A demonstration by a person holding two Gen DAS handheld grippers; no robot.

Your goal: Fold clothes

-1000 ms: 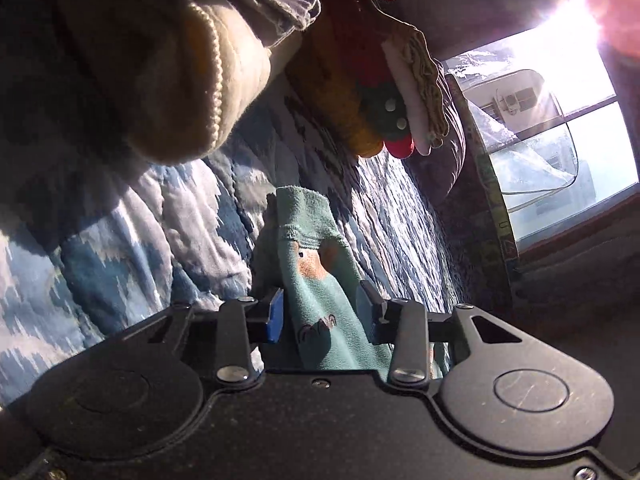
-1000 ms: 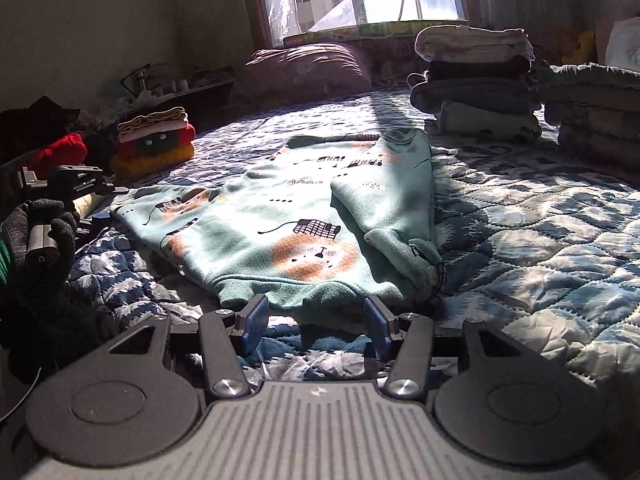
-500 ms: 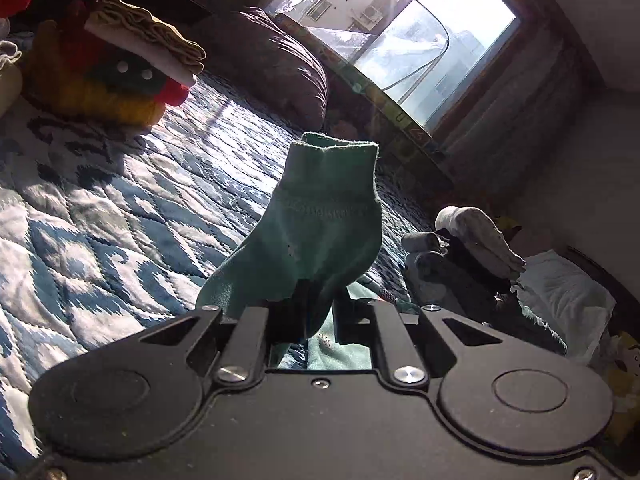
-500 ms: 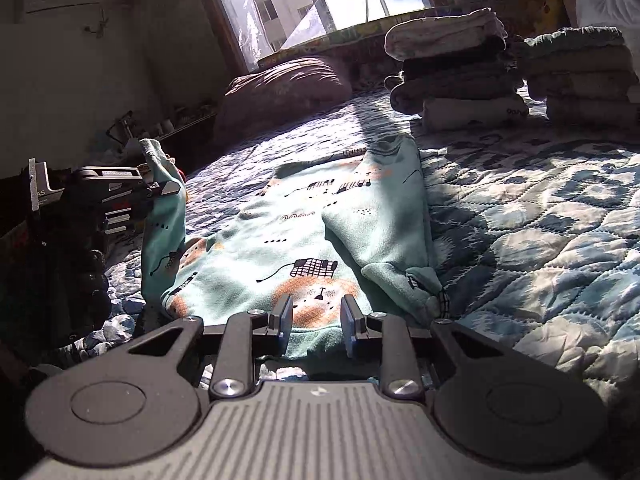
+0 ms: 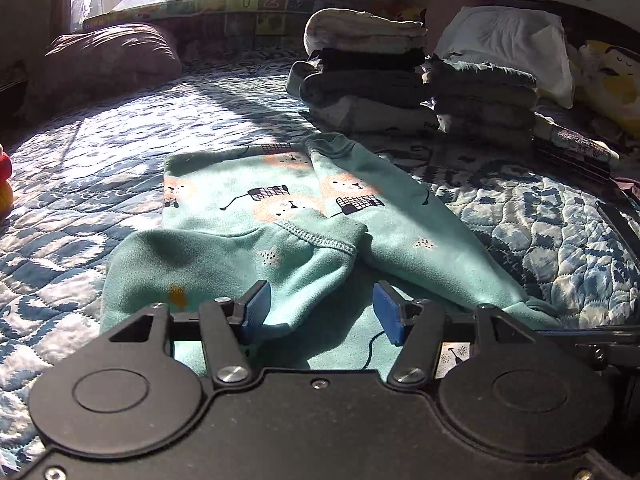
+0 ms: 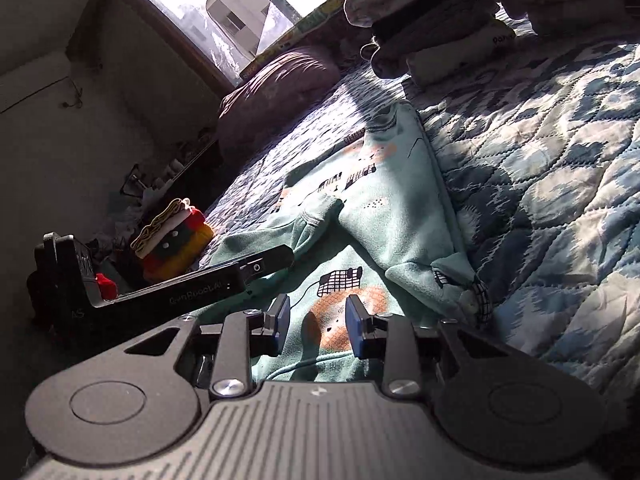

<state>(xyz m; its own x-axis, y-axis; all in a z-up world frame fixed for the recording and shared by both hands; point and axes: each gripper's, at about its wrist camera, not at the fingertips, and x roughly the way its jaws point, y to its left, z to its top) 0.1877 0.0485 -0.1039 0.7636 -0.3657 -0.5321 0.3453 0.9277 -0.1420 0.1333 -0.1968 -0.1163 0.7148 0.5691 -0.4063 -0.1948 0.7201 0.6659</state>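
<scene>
Mint-green printed top (image 5: pixel 248 200), both sleeves folded in, flat on the blue quilted bedspread (image 5: pixel 100 152).
Left gripper (image 5: pixel 320 308) spread wide, empty, over the near left sleeve (image 5: pixel 224 256); right gripper (image 6: pixel 314 320) parted, empty, above the near hem. Folded clothes stacks (image 5: pixel 368 76) far right; brown pillow (image 5: pixel 108 56) far left.

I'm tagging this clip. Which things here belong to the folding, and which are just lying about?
In the job:
mint top
left tongs, open
right tongs, open
folded piles

Lying about:
pillow
striped pile
white bundle
</scene>
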